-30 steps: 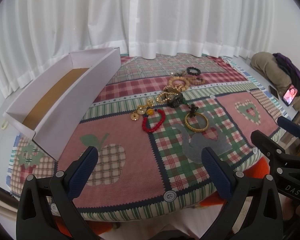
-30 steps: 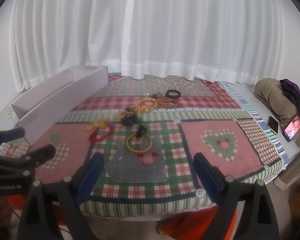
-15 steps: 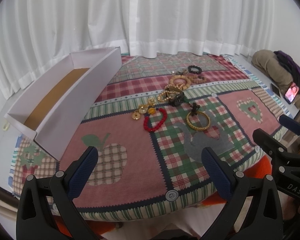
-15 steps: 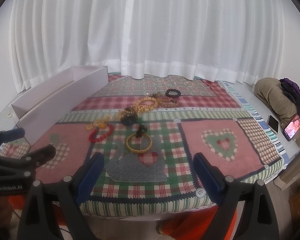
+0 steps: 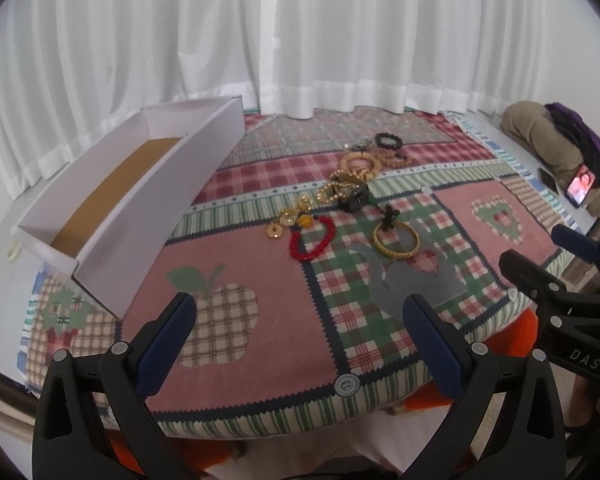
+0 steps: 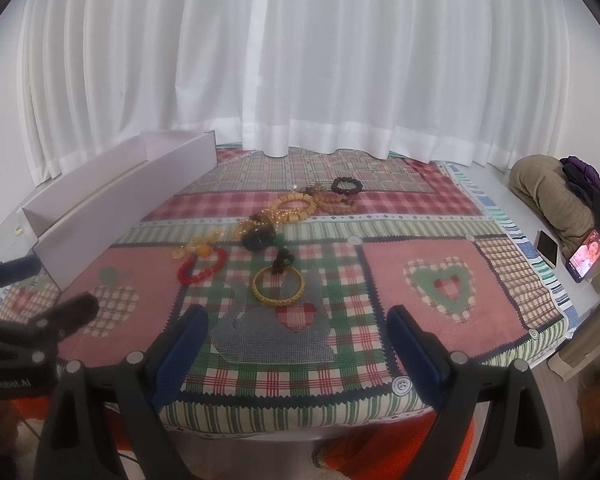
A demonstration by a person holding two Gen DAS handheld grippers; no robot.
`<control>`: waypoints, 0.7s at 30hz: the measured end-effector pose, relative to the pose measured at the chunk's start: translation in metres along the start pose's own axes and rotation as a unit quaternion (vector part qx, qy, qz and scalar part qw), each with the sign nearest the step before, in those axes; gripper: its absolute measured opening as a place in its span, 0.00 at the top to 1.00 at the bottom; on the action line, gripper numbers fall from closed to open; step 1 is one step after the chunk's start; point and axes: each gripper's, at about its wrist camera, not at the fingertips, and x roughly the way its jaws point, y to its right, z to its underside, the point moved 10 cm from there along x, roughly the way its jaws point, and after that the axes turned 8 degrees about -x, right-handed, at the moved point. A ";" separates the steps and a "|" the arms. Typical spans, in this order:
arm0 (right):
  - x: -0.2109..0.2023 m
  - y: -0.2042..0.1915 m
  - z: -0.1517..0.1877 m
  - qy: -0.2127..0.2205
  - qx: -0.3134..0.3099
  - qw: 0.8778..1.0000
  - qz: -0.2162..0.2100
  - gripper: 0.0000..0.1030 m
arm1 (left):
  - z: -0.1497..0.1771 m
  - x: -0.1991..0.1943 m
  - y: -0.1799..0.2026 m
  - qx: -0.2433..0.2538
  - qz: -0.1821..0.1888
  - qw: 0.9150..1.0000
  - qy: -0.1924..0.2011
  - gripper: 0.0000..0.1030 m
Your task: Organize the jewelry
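Observation:
Jewelry lies in a loose cluster on a patchwork cloth: a gold bangle, a red bead bracelet, a black bead bracelet, a tan bead ring, and gold chains with a dark lump. A long white box with a brown floor stands open at the left. My left gripper and right gripper are both open and empty, held over the near edge of the cloth, apart from the jewelry.
White curtains hang behind the table. At the far right lie a lit phone, a dark phone and a tan bundle. The right gripper shows at the right edge of the left wrist view.
The left wrist view has shifted slightly, with the jewelry sitting a little lower and further right. The right gripper has barely moved. Both stay open.

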 end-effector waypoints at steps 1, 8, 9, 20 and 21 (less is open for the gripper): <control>0.000 0.000 0.000 -0.001 -0.001 1.000 -0.002 0.10 | -0.001 -0.001 0.000 -0.001 0.001 1.000 0.002 0.00; 0.000 0.000 0.000 -0.003 -0.003 1.000 -0.003 0.10 | -0.005 -0.008 0.002 0.013 -0.010 1.000 0.020 0.00; 0.000 0.001 0.000 -0.002 -0.002 1.000 -0.002 0.10 | -0.005 -0.008 0.000 0.012 -0.014 1.000 0.021 0.00; 0.002 0.006 -0.002 -0.004 -0.001 1.000 -0.006 0.10 | 0.008 -0.021 -0.014 -0.005 0.010 0.999 0.034 0.00; 0.003 0.006 -0.002 -0.004 -0.001 1.000 -0.006 0.10 | 0.010 -0.019 -0.015 -0.006 0.009 1.000 0.028 0.00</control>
